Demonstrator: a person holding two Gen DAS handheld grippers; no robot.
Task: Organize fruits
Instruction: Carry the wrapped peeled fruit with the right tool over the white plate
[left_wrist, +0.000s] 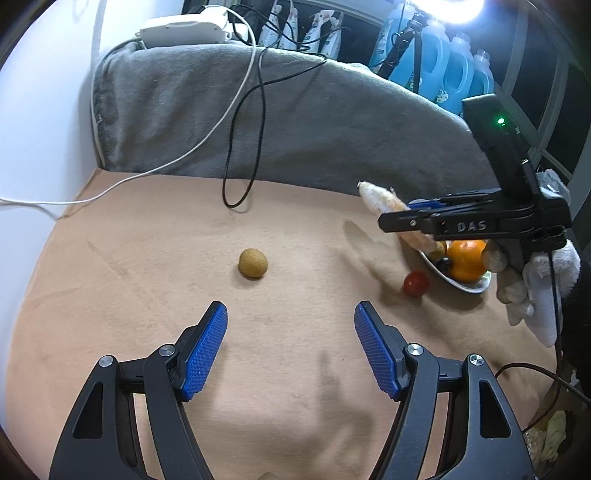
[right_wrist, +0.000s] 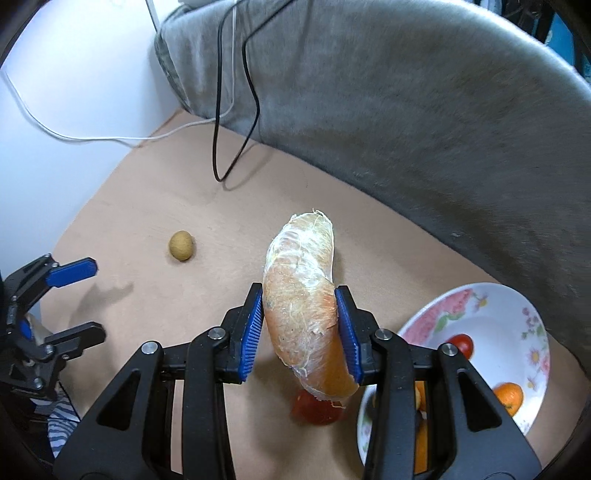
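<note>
My right gripper (right_wrist: 300, 328) is shut on a peeled citrus segment (right_wrist: 303, 295), orange with white pith, held in the air above the tan table (right_wrist: 155, 221). From the left wrist view that segment (left_wrist: 376, 195) sticks out of the right gripper (left_wrist: 402, 218) above a floral plate (left_wrist: 465, 286). The plate (right_wrist: 491, 306) holds an orange (left_wrist: 466, 262), a cherry tomato (right_wrist: 463, 343) and a dark grape (left_wrist: 445, 263). A red tomato (left_wrist: 416, 283) lies on the table beside the plate. A small brown round fruit (left_wrist: 253, 262) sits ahead of my left gripper (left_wrist: 290, 314), which is open and holds nothing.
A grey blanket (left_wrist: 295, 118) is piled along the back of the table, with a black cable (left_wrist: 236, 199) and a white cable (left_wrist: 110, 188) trailing onto the surface. Blue bottles (left_wrist: 443, 66) stand behind. A gloved hand (left_wrist: 535, 291) holds the right gripper.
</note>
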